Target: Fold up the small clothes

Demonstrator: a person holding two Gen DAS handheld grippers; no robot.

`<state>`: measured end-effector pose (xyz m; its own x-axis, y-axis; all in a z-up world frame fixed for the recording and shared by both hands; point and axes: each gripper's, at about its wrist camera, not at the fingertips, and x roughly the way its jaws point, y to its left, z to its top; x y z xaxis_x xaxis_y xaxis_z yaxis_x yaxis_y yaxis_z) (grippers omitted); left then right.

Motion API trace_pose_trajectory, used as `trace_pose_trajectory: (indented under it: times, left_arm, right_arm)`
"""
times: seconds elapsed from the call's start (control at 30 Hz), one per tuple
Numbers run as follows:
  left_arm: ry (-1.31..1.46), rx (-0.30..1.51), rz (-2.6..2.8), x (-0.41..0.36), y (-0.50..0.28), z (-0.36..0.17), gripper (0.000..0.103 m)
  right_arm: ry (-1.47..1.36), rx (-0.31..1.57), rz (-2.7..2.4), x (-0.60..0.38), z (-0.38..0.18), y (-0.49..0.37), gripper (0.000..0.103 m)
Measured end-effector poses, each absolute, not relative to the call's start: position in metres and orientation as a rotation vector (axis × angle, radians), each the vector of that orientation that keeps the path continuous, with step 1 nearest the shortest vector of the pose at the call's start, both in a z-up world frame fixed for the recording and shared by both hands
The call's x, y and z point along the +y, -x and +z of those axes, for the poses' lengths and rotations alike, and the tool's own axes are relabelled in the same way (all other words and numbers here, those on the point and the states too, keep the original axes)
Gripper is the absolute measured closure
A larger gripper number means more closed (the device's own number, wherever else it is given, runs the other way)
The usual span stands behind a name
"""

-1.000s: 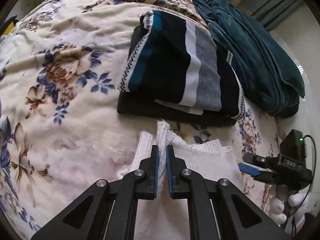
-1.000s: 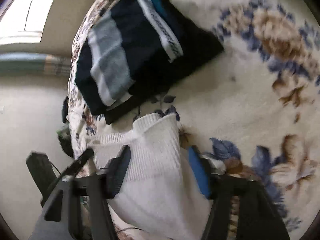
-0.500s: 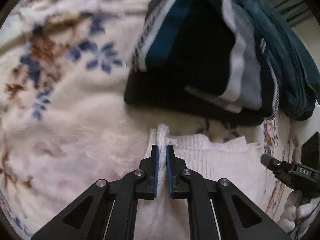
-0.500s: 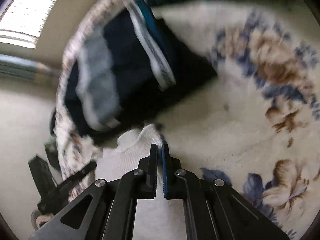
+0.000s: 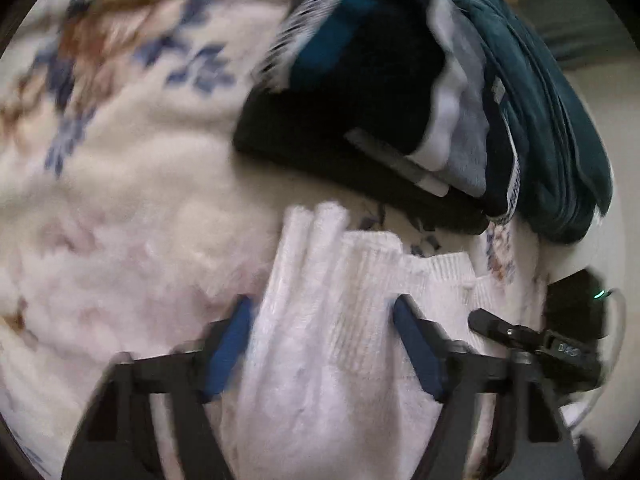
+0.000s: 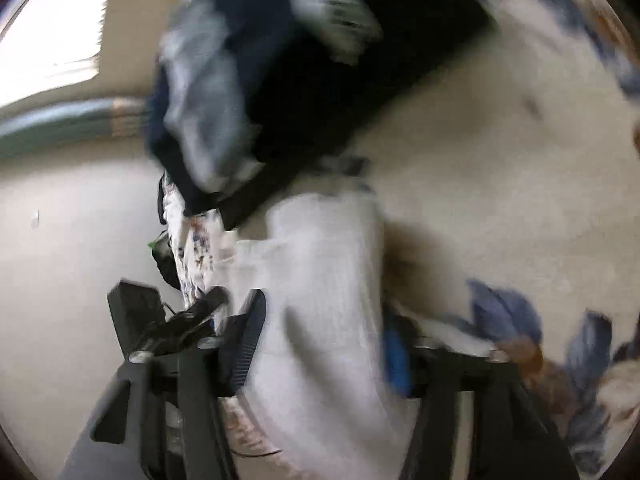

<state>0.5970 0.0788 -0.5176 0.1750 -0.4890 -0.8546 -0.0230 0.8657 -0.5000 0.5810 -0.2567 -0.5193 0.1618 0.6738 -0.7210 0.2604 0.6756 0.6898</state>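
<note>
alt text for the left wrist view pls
Blurred fisheye view: the open left gripper straddles a white knit garment on a floral blanket. Beyond lie folded striped clothes and a teal garment; the right gripper shows lower right.

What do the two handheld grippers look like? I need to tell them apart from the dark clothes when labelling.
The left gripper has matte black angular linkage arms with triangular cut-outs and blue pads inside its fingers. The right gripper is built the same, with silver pivot screws and ribbed blue pads. Seen from the left wrist, its black body carries a green light, white lettering and a thin cable.
</note>
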Motion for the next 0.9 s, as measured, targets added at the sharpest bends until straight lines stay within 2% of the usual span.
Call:
trace_pose_trajectory:
  times: [0.1,0.2,0.33,0.43,0.47,0.5,0.57,0.6,0.63,0.67,0.7,0.77,0.83,0.9]
  left_arm:
    - [0.305,1.251,-0.391,0.059,-0.586,-0.477,0.087]
    - [0.353,1.234,-0.416,0.061,-0.579,-0.465,0.087]
    - [0.391,1.359,-0.348,0.069,-0.595,-0.512,0.087]
    - [0.402,1.472,-0.288,0.072,-0.610,-0.549,0.076]
    - [0.427,1.484,-0.296,0.074,-0.613,-0.551,0.072]
    - [0.447,1.487,-0.302,0.076,-0.616,-0.549,0.063]
    - [0.500,1.471,-0.331,0.083,-0.618,-0.537,0.055]
    - [0.530,1.450,-0.334,0.089,-0.616,-0.529,0.041]
    - [0.583,1.417,-0.340,0.099,-0.614,-0.521,0.034]
    - [0.627,1.393,-0.345,0.106,-0.614,-0.515,0.029]
    - [0.664,1.377,-0.339,0.114,-0.612,-0.511,0.029]
    - [0.735,1.350,-0.325,0.129,-0.609,-0.501,0.028]
    - [0.754,1.326,-0.344,0.134,-0.599,-0.492,0.027]
    - [0.745,1.316,-0.372,0.127,-0.587,-0.487,0.021]
  right_arm:
    - [-0.819,1.356,0.318,-0.264,-0.501,-0.571,0.092]
    - [-0.838,1.302,0.256,-0.288,-0.481,-0.555,0.093]
    - [-0.805,1.303,0.203,-0.298,-0.481,-0.550,0.093]
    - [-0.724,1.379,0.110,-0.290,-0.513,-0.563,0.094]
    - [-0.689,1.410,0.078,-0.287,-0.523,-0.567,0.094]
    - [-0.661,1.439,0.055,-0.286,-0.530,-0.570,0.094]
    - [-0.652,1.466,0.058,-0.288,-0.531,-0.572,0.094]
    - [-0.658,1.454,0.056,-0.291,-0.525,-0.571,0.088]
    - [-0.651,1.447,0.050,-0.295,-0.519,-0.569,0.082]
    - [-0.636,1.430,0.044,-0.299,-0.508,-0.565,0.066]
    - [-0.633,1.412,0.051,-0.302,-0.502,-0.562,0.052]
    - [-0.598,1.377,0.074,-0.306,-0.486,-0.552,0.052]
    - [-0.556,1.383,0.088,-0.307,-0.476,-0.544,0.046]
    - [-0.569,1.402,0.116,-0.307,-0.475,-0.533,0.040]
